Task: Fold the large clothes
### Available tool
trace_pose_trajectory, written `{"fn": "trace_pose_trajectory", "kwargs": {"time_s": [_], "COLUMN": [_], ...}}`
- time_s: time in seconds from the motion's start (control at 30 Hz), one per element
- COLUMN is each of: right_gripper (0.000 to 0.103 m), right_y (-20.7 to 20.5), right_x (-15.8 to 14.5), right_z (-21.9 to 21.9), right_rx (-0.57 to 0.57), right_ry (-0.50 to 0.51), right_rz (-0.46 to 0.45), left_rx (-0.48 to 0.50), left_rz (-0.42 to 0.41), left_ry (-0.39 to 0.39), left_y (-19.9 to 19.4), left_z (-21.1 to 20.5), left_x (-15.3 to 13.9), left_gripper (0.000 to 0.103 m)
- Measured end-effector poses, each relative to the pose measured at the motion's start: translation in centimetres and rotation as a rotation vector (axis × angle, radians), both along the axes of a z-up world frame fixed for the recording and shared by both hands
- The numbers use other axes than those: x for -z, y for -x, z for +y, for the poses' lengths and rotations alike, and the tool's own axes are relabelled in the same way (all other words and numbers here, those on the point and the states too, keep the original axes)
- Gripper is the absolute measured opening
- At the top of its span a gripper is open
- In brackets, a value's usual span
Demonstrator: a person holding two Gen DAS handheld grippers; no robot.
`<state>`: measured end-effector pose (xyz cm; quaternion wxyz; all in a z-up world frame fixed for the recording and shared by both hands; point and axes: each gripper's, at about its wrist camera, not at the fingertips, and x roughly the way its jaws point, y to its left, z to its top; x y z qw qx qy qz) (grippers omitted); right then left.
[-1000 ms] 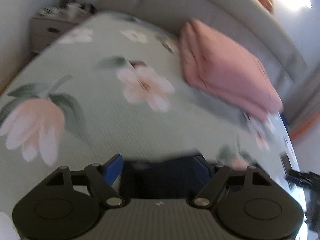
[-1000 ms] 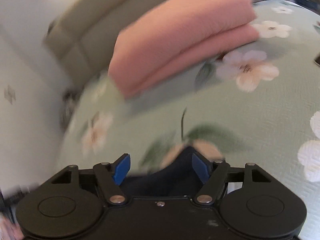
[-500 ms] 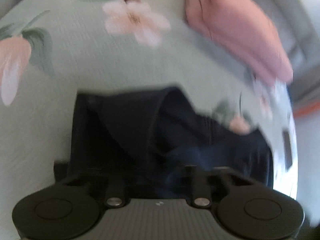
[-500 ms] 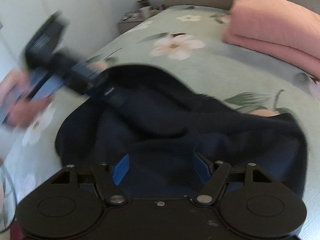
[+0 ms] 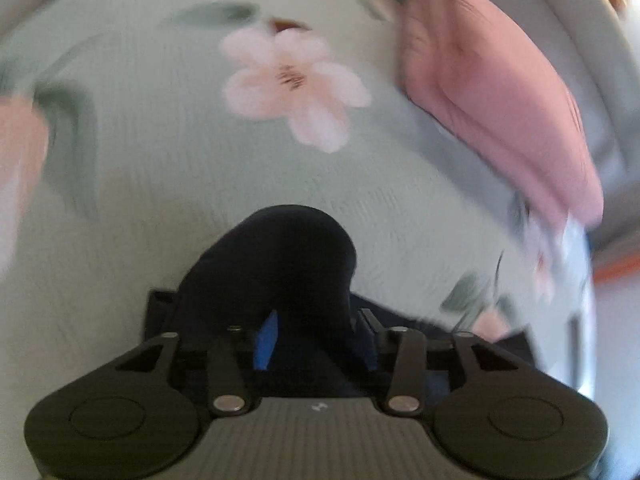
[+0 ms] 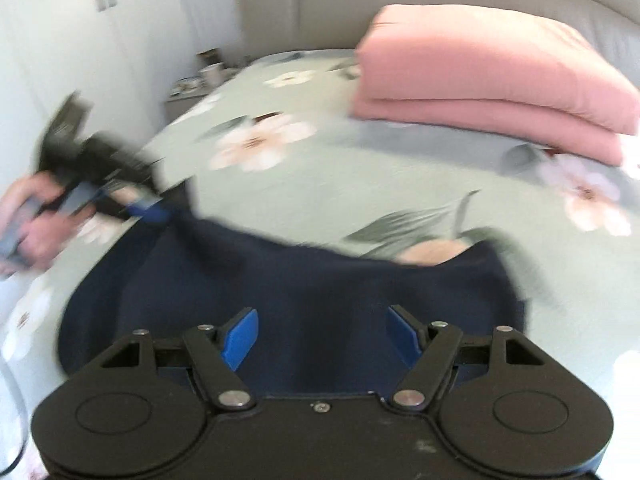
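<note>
A dark navy garment (image 6: 320, 280) lies spread on the green floral bed sheet (image 6: 360, 168). My right gripper (image 6: 324, 336) hovers over its near part, jaws wide open, nothing between the blue pads. At the garment's far left edge sits my left gripper (image 6: 154, 210), blurred, with a hand (image 6: 36, 232) behind it. In the left wrist view a hump of the navy garment (image 5: 288, 256) stands up between the jaws of the left gripper (image 5: 316, 340). Those jaws are opening, and the left blue pad (image 5: 264, 340) shows clear of the cloth.
A folded pink blanket (image 6: 480, 72) lies at the head of the bed, seen also as the pink blanket (image 5: 500, 100) on the right. A padded headboard (image 6: 320, 8) is behind it. A nightstand (image 6: 192, 88) with small items stands at the far left, against a white wall.
The left jaws went from open to shut on the navy cloth and now part again, lower over the sheet. The right view swung from the pink blanket to above the garment.
</note>
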<state>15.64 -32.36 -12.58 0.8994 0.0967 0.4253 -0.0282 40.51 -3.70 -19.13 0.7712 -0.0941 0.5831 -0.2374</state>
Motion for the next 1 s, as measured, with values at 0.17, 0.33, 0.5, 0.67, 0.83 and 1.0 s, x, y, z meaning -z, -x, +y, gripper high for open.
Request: {"fn": "trace_pose_trajectory", "kwargs": {"time_s": [0.17, 0.33, 0.5, 0.67, 0.83, 1.0], "right_gripper": [0.086, 0.034, 0.006, 0.017, 0.081, 0.092], "right_y": [-4.5, -5.4, -2.2, 0.1, 1.8, 1.1], "right_x": [3.5, 7.3, 5.8, 8.2, 5.3, -0.1], "right_z": [-4.7, -7.6, -9.3, -14.4, -14.2, -9.2], "right_rx": [0.13, 0.252, 0.439, 0.575, 0.491, 0.265], "right_ry": [0.142, 0.043, 0.148, -0.001, -0.067, 0.049], "right_rz": [0.088, 0.142, -0.062, 0.025, -0.005, 0.0], "left_rx": [0.085, 0.112, 0.001, 0.032, 0.075, 0.123], "left_rz": [-0.168, -0.177, -0.159, -0.202, -0.181, -0.206], "left_ry": [-0.166, -0.208, -0.172, -0.284, -0.249, -0.247], "left_y": [2.3, 2.8, 3.5, 4.3, 4.8, 6.6], "left_z": [-1.4, -1.1, 1.1, 1.5, 3.4, 4.8], "left_x": [-2.4, -2.0, 0.1, 0.9, 0.2, -1.0], "left_gripper": [0.067, 0.076, 0.065, 0.068, 0.078, 0.08]}}
